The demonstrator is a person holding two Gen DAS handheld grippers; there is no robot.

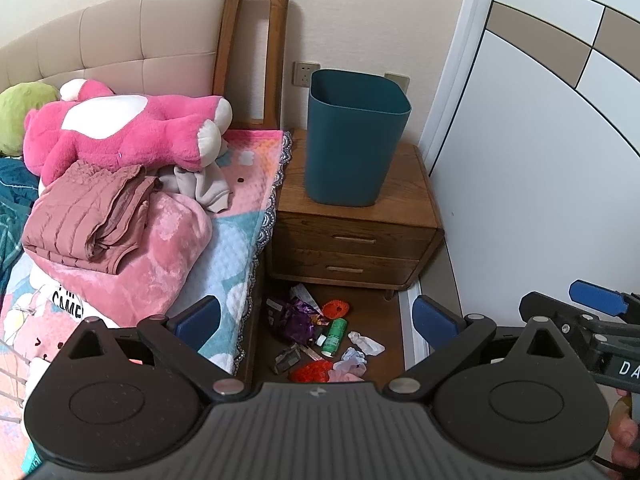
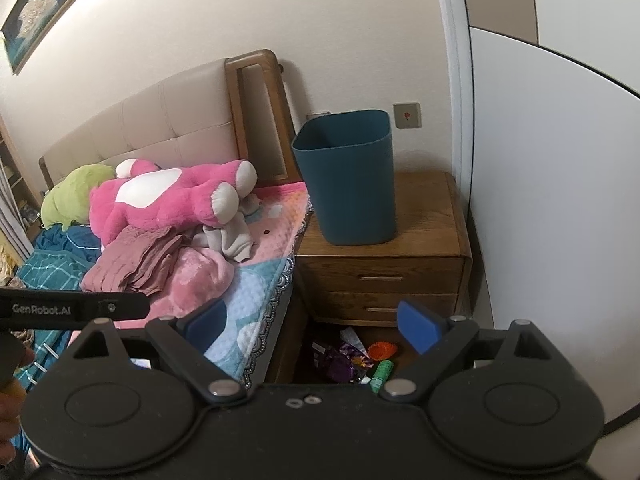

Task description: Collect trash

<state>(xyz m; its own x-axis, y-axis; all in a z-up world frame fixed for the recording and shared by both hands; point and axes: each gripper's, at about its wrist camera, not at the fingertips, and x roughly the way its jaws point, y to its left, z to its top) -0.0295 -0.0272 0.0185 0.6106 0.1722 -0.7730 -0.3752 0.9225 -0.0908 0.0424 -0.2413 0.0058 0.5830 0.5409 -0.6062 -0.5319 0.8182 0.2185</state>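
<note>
a dark teal bin (image 1: 356, 140) stands upright on top of a wooden nightstand (image 1: 360, 236) with two drawers, set between the bed (image 1: 224, 240) and a white wardrobe door (image 1: 540, 160). the trash (image 1: 320, 340) lies on the wooden floor in front of the nightstand, in the narrow gap beside the bed — a crumpled purple wrapper (image 1: 296, 320), a green tube (image 1: 335, 336) lying on its side, an orange net (image 1: 335, 309), a red net (image 1: 314, 371) nearer the camera, and some white crumpled paper (image 1: 366, 342) just beside the tube.

the left gripper (image 1: 316, 320) hangs above the pile with its blue pads (image 1: 434, 322) wide apart and nothing between them; the trash shows in the gap. the right gripper (image 2: 316, 324) is held a little further back, its fingers also spread and empty, with the purple wrapper and green tube partly seen between them. in the left wrist view the right gripper comes in at the right edge, and a bit of a hand (image 1: 626, 436) shows below it.

on the bed lie a pink plush toy (image 1: 132, 128), a green plush (image 1: 24, 112) behind it, a folded dusty-pink garment (image 1: 88, 216) on a pink blanket (image 1: 160, 256), and a pale sock (image 1: 208, 188). a framed picture (image 2: 48, 4) hangs on the wall above the headboard (image 2: 160, 120).
</note>
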